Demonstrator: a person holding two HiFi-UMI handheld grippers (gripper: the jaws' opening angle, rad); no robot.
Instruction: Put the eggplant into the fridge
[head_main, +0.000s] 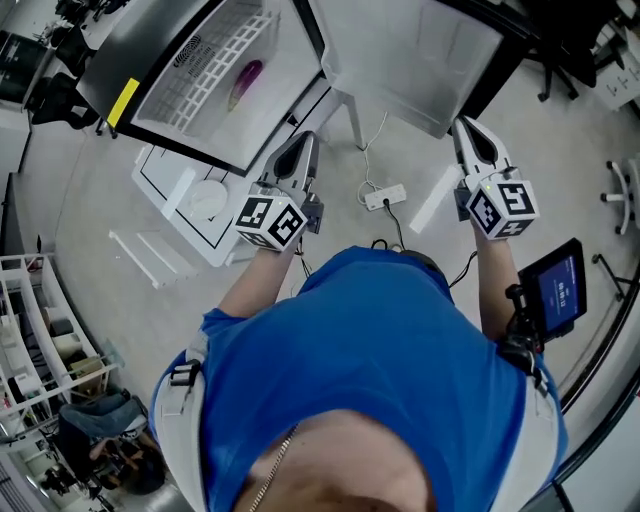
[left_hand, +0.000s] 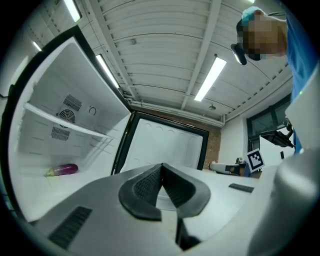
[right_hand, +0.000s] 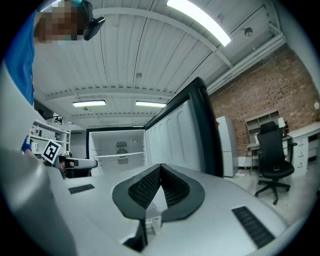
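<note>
A white fridge (head_main: 290, 70) stands wide open ahead of the person, its pale cavity at the upper left of the head view and plainly visible in the left gripper view (left_hand: 50, 100). Its door (head_main: 420, 60) is swung out to the right, with the moulded inner panel facing the right gripper (right_hand: 175, 135). Below, the person in a blue shirt (head_main: 370, 340) holds both arms forward, one toward each side of the opening. A black office chair (right_hand: 272, 160) stands on the floor off to the right, in front of a brick wall. The left gripper (head_main: 305, 138) points level at the cavity's lower edge; its own view shows the ribbed black pads pressed together at the tips with nothing between them (left_hand: 161, 166). The right gripper (head_main: 463, 125) points level at the bottom edge of the door, and its pads likewise meet tip to tip, empty (right_hand: 161, 167). Each carries a marker cube (head_main: 272, 220) just behind the jaws. The purple eggplant (head_main: 245, 80) lies on its side inside the fridge, below a white shelf and close to the back wall (left_hand: 64, 170), well apart from both grippers. A white power strip (head_main: 385, 197) lies on the floor between the two arms.
</note>
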